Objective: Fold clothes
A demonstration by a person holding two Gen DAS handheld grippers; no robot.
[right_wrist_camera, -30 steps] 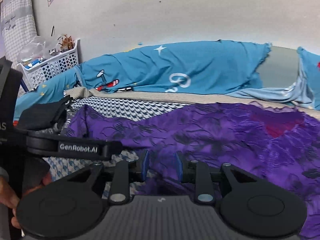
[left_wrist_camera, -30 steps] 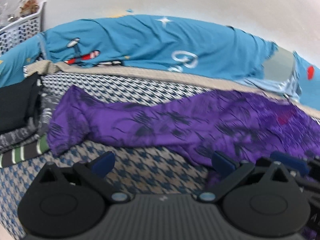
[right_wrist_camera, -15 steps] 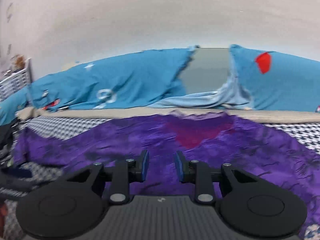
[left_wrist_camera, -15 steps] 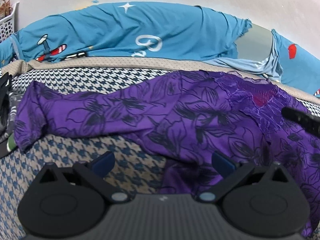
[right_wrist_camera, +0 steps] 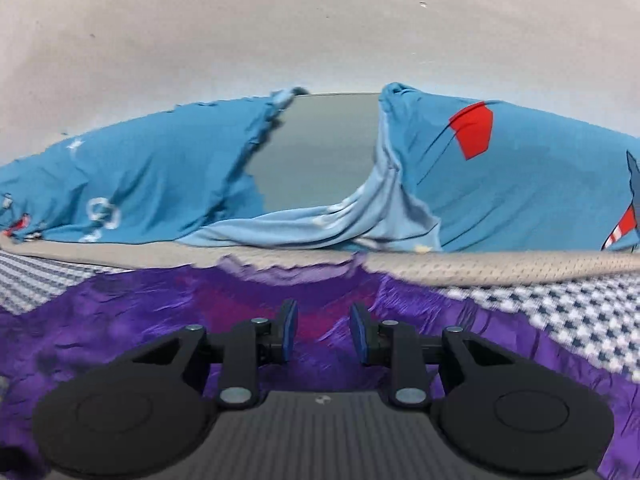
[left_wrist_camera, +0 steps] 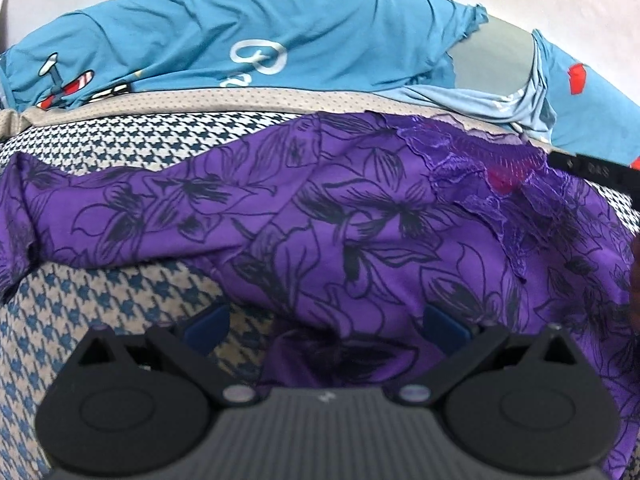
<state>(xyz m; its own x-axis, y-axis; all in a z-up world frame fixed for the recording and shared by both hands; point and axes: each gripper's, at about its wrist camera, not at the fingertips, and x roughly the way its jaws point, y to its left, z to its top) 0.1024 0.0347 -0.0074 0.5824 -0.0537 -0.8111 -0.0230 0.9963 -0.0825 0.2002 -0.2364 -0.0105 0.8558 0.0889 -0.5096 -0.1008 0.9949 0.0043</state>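
Checked bed [left_wrist_camera: 100,320], purple top [left_wrist_camera: 320,216] spread flat: left gripper [left_wrist_camera: 326,326] open; right gripper [right_wrist_camera: 325,336] narrowly parted, apparently empty; a hem grasp is needed next.

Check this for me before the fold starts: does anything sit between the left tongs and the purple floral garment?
Nothing visible does. The left tongs stand open right over the near edge of the purple floral garment, spread on the houndstooth cover; only garment and cover show between the pads.

Purple garment [right_wrist_camera: 120,320] motion-blurred; hem cut off below
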